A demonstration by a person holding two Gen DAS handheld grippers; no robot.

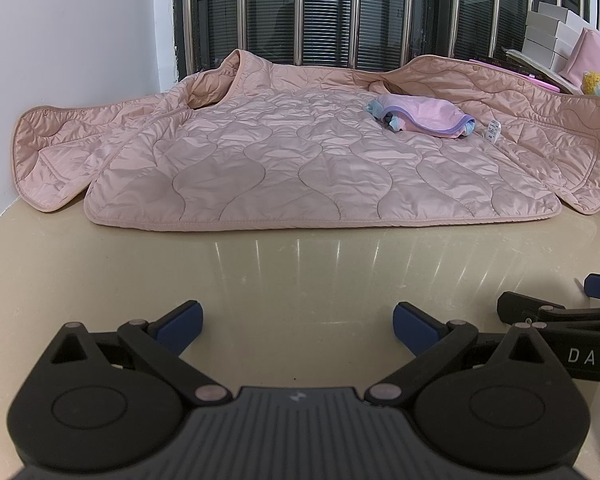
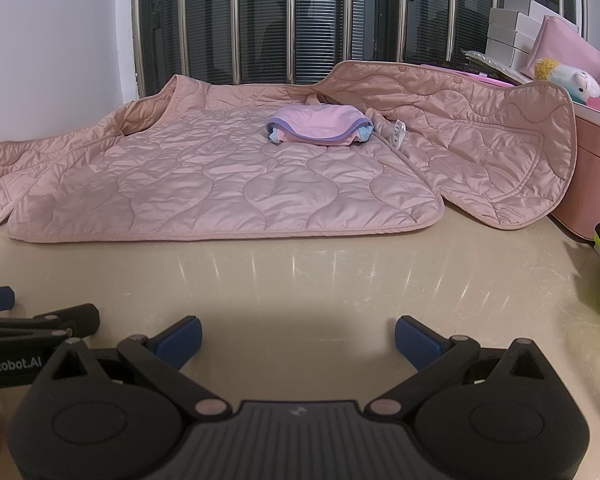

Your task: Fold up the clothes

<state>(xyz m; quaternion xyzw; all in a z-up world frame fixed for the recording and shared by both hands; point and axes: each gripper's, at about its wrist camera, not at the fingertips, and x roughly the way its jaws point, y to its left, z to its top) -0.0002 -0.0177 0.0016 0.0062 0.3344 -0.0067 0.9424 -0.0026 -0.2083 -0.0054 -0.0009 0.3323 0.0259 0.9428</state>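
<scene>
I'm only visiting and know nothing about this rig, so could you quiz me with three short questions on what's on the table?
1. True or false: the pink quilted jacket lies spread open on the table.
2. What rests on the jacket? A) a book B) a small folded pink garment C) a shoe
3. Fill in: both the left tool and the right tool have jaws that are ____ and hold nothing.

Key: 1 true; 2 B; 3 open.
</scene>
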